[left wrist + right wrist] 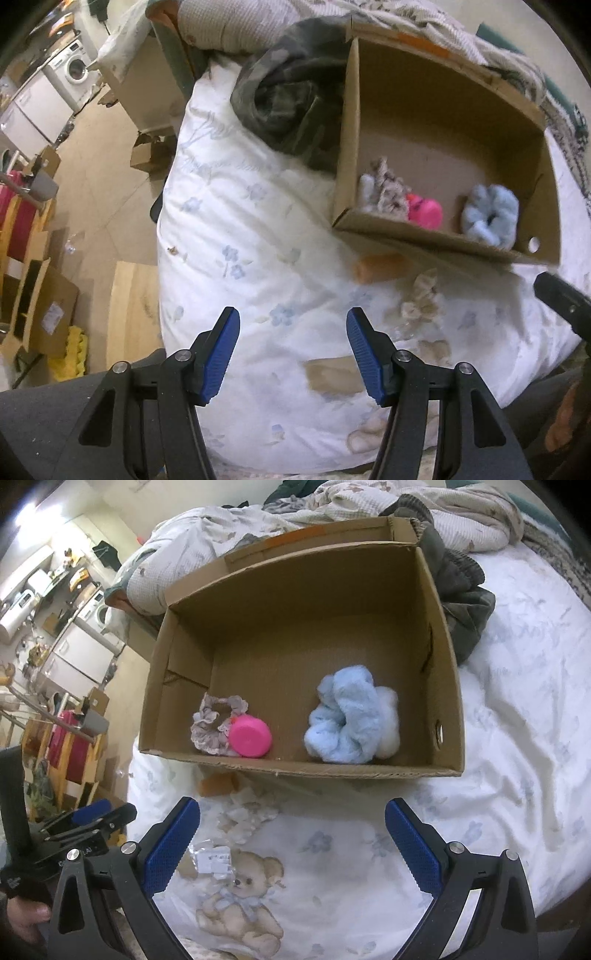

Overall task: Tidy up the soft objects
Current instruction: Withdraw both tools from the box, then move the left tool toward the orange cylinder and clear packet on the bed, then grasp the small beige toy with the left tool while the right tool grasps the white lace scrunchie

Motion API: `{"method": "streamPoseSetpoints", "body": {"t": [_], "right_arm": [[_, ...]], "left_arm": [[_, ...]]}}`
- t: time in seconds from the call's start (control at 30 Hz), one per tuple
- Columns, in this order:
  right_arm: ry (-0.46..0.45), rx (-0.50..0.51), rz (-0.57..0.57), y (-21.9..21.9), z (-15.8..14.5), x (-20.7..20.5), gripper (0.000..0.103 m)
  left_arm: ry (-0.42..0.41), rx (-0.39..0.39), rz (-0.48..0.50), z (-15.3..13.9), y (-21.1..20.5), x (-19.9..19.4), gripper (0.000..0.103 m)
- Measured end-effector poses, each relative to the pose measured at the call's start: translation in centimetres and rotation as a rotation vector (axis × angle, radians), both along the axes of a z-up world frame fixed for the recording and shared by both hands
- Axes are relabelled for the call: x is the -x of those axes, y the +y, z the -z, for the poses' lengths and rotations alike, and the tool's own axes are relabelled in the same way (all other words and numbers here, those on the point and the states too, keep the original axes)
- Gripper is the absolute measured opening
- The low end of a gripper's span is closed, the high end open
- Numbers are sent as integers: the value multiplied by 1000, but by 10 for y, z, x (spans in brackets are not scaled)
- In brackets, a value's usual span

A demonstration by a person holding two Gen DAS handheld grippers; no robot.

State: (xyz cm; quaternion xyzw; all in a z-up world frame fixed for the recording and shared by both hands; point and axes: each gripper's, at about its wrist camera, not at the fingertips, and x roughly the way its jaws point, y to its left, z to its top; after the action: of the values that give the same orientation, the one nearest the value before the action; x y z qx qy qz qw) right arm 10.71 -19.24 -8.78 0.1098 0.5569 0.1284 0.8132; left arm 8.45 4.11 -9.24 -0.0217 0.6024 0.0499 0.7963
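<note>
An open cardboard box sits on the white floral bedsheet. Inside lie a fluffy light-blue scrunchie, a pink round object and a grey-beige frilly scrunchie. On the sheet in front of the box lie a cream scrunchie and an orange soft piece. My left gripper is open and empty above the sheet. My right gripper is open and empty, just short of the box's near wall.
A dark camouflage garment lies left of the box in the left wrist view. A crumpled quilt lies behind the box. A small plastic packet lies on the sheet. The bed edge drops to a floor with cardboard boxes.
</note>
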Motion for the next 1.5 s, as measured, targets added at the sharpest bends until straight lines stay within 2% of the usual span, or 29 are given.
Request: {"method": "streamPoseSetpoints", "body": {"t": [0.2, 0.33, 0.47, 0.53, 0.67, 0.73, 0.8, 0.9, 0.93, 1.07, 1.13, 1.23, 1.5], "right_arm": [[11, -38, -83, 16, 4, 0, 103], [55, -79, -59, 13, 15, -4, 103], [99, -105, -42, 8, 26, -9, 103], [111, -113, -32, 6, 29, -9, 103], [118, -121, -31, 6, 29, -8, 103], [119, -123, -32, 6, 29, -8, 103], [124, -126, -32, 7, 30, -9, 103], [125, -123, -35, 7, 30, -8, 103], [126, -123, -35, 7, 30, -8, 103], [134, -122, -35, 7, 32, -8, 103], [136, -120, -35, 7, 32, -8, 103], [140, -122, -37, 8, 34, -8, 103], [196, -157, -49, 13, 47, -10, 103]], "left_arm": [[77, 26, -28, 18, 14, 3, 57], [113, 61, -59, 29, 24, 5, 57], [193, 106, -73, 50, 29, 6, 57], [237, 139, -67, 59, 26, 6, 57], [265, 194, -29, 70, 13, 0, 57], [291, 199, -17, 79, 6, -2, 49], [308, 189, -9, 86, 2, -3, 45], [301, 187, 25, 89, -8, -6, 42], [301, 192, 36, 90, -11, -7, 33], [298, 210, 71, 88, -21, -10, 12], [277, 233, 88, 79, -26, -11, 10], [214, 214, 96, 58, -27, -8, 10], [47, 173, -14, 8, -4, -12, 10]]}}
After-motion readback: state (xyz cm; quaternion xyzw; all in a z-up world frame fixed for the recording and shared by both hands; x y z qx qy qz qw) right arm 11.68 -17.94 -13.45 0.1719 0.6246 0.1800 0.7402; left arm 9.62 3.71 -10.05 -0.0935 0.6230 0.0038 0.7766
